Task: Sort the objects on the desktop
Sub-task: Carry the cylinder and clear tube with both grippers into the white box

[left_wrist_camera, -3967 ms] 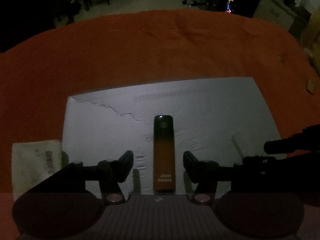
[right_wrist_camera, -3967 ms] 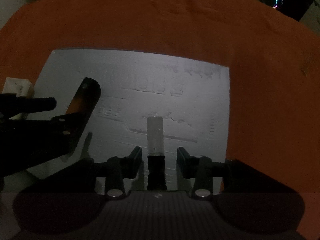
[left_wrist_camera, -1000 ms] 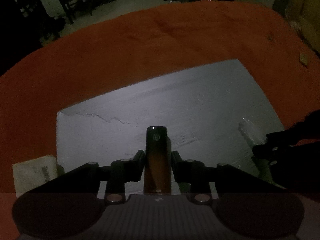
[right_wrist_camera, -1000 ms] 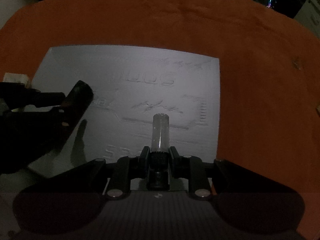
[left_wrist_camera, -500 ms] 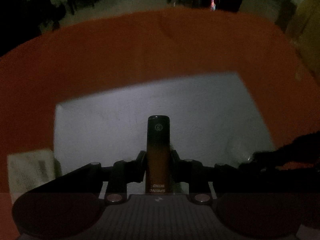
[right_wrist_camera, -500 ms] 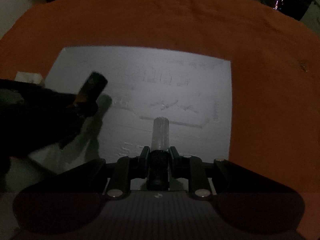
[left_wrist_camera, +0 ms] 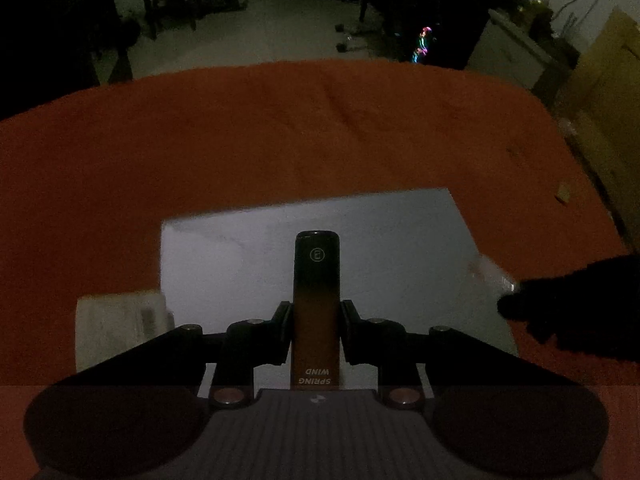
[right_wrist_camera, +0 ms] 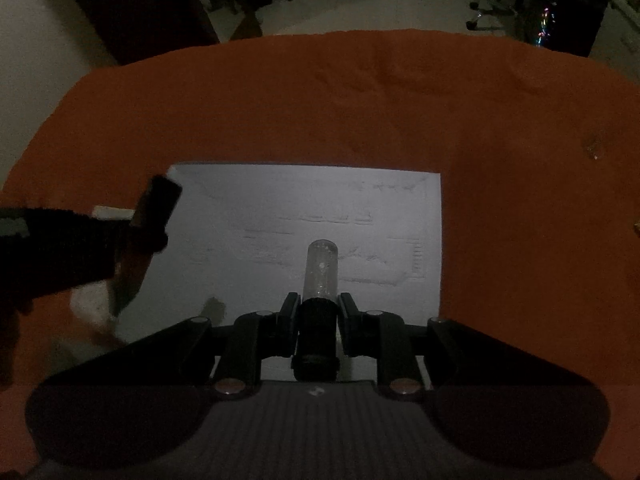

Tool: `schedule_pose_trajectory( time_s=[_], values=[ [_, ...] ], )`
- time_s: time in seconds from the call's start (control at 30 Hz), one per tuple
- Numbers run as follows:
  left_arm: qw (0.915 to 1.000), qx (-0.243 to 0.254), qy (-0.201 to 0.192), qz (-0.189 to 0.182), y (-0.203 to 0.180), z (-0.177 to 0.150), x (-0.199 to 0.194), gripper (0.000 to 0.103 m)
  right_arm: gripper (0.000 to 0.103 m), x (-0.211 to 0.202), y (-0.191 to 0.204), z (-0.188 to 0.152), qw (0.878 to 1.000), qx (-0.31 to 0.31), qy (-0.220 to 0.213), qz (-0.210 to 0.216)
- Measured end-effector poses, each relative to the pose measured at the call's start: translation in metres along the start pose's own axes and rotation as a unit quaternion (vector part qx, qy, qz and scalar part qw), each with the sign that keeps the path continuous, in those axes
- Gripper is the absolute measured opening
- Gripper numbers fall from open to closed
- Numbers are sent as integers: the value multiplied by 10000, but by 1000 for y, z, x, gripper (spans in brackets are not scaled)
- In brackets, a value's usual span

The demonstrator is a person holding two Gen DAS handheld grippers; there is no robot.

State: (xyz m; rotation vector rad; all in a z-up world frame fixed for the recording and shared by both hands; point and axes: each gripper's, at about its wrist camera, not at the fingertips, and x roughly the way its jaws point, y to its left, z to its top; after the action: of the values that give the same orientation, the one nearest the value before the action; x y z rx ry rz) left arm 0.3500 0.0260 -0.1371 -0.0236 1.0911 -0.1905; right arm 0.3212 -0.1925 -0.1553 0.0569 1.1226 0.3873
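My left gripper (left_wrist_camera: 316, 312) is shut on a dark brown-and-black bar (left_wrist_camera: 316, 284) marked "SPRING WIND" and holds it above the white sheet (left_wrist_camera: 400, 232). My right gripper (right_wrist_camera: 319, 308) is shut on a small tube with a black body and a clear cap (right_wrist_camera: 320, 264), also lifted over the white sheet (right_wrist_camera: 280, 200). In the right wrist view the left gripper and its bar (right_wrist_camera: 158, 204) show at the left. In the left wrist view the right gripper (left_wrist_camera: 560, 304) shows dark at the right edge.
An orange cloth (left_wrist_camera: 280, 128) covers the table. A pale paper packet (left_wrist_camera: 120, 320) lies at the sheet's left corner. Small scraps (left_wrist_camera: 564, 192) lie on the cloth at the right. Dark furniture and a glowing light stand beyond the far edge.
Both grippers closed on their objects and have lifted them. Over the last second both rose higher, and the sheet looks smaller and farther.
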Motion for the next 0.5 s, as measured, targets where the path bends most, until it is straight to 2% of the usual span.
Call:
schedule_pose_trajectory(
  time_s=[0.27, 0.37, 0.5],
  values=[
    [9996, 185, 111, -201, -10, -40, -36, 21, 22, -48, -7, -26, 9997, 196, 8, 176],
    [9990, 371, 138, -215, -17, -59, -48, 21, 22, -67, -2, -40, 9996, 125, -15, 259],
    [9985, 325, 240, -369, -17, -81, -59, 21, 22, -86, 6, -62, 9991, 48, 67, 407]
  ],
)
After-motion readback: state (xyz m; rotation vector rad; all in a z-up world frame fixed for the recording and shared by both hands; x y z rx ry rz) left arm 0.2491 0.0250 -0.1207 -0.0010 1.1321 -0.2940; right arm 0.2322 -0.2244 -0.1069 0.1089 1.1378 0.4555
